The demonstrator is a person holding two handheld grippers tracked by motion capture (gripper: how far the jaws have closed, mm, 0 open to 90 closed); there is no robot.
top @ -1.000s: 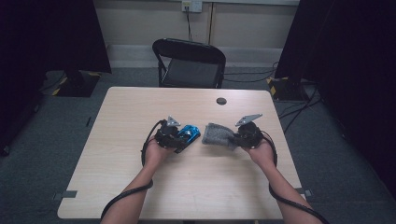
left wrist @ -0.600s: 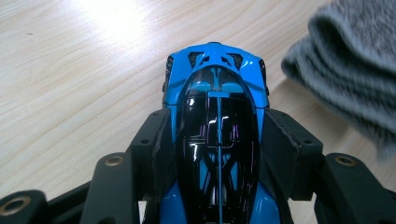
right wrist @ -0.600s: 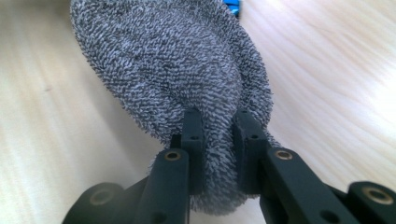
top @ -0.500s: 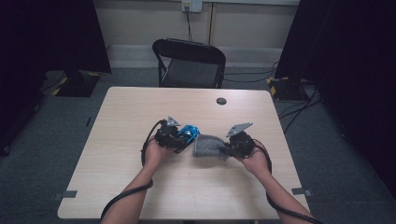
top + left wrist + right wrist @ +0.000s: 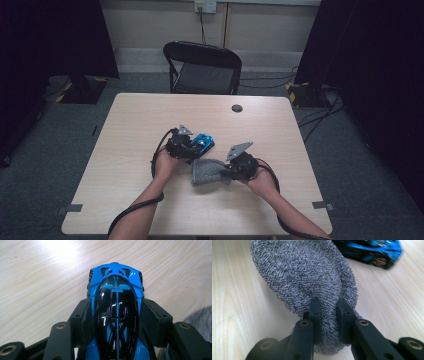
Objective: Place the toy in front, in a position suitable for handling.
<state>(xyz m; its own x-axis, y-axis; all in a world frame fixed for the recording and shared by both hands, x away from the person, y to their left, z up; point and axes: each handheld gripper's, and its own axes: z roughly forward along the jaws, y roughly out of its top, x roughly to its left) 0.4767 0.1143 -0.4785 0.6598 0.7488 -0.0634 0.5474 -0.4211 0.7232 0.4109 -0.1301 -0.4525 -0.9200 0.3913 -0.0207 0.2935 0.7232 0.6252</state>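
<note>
Both forearms reach in from the near edge. The left gripper, half closed, clamps a blue toy car on the table. Just to its right, the right gripper pinches a grey towel tight.

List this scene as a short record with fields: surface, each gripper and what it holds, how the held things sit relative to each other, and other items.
surface: light wooden table
left gripper: jaws closed on the sides of a blue toy car, which sits on the table
right gripper: jaws pinched on a grey terry cloth
relation: cloth lies beside the car, on the person's side of it; touching or apart cannot be told
other on table: small dark round disc near the far edge
behind table: black folding chair
</note>
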